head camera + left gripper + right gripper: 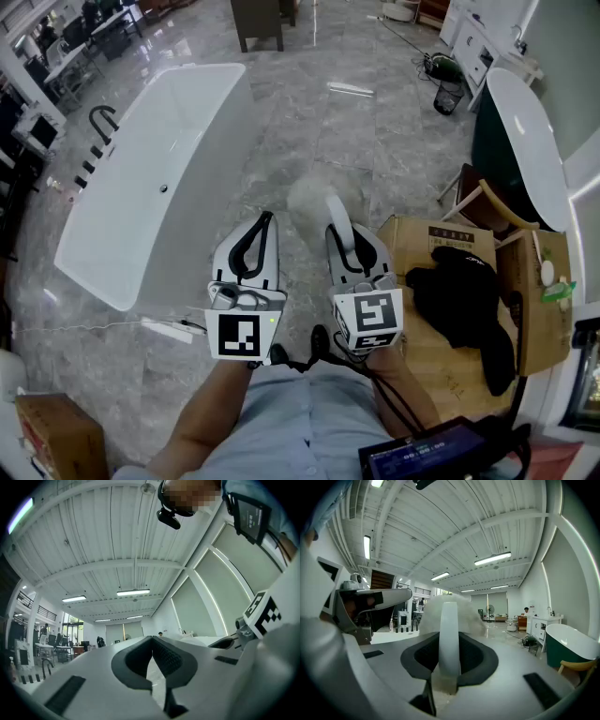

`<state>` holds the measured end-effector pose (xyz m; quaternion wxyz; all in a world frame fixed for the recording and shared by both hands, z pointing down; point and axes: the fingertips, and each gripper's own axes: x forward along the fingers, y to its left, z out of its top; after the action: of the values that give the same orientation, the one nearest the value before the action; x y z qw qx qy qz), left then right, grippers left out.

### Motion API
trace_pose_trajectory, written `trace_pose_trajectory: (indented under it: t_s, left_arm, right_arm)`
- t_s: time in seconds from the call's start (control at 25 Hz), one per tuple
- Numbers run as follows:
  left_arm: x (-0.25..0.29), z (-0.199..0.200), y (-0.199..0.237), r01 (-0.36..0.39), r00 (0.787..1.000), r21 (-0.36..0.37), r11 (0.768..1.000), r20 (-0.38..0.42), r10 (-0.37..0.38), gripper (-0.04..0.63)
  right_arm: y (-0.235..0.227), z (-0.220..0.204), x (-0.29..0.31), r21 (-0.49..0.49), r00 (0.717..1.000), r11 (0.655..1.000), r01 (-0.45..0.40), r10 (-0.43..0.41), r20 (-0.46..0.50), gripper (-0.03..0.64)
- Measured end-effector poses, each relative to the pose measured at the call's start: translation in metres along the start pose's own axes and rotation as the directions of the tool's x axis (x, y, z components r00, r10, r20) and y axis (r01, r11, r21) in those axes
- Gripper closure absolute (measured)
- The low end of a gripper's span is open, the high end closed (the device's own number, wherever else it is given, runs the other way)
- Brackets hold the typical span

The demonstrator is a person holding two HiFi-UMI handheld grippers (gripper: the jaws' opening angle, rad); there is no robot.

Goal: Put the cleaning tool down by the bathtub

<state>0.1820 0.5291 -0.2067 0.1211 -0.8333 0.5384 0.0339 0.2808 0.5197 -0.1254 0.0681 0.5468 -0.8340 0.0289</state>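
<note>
Right gripper [345, 234]: clamps fluffy cleaning tool [309, 197] by its smooth white handle;
Left gripper [267, 218]: jaws together (empty);
Bathtub [141, 187]: glossy white, oblong

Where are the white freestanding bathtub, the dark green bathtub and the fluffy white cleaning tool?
white freestanding bathtub [141, 150]: head view, bare inner floor.
dark green bathtub [486, 150]: head view, green outer wall.
fluffy white cleaning tool [449, 630]: right gripper view, white handle.

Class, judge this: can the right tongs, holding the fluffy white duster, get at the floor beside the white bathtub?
Probably yes. The right tongs grip the fluffy white duster, and the grey tiled floor beside the white bathtub looks bare; the shut left tongs sit alongside, not across.
</note>
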Motion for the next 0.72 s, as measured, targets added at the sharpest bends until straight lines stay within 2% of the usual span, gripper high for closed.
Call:
trace_pose_trajectory:
  t_s: [0.36,0.72]
  left_arm:
    - [0.034,-0.012,-0.011,-0.008,1.000,0.014,1.000,-0.020,0.009,0.578]
    - [0.062,-0.021,0.007,-0.056,0.998,0.026,0.998,-0.029,0.057,0.578]
  right_arm:
    - [-0.032,-0.003,0.019,0.017,1.000,1.000,-0.018,0.018,0.012,0.520]
    - [-0.055,-0.008,0.054,0.034,1.000,0.999,-0.009,0.009,0.009,0.520]
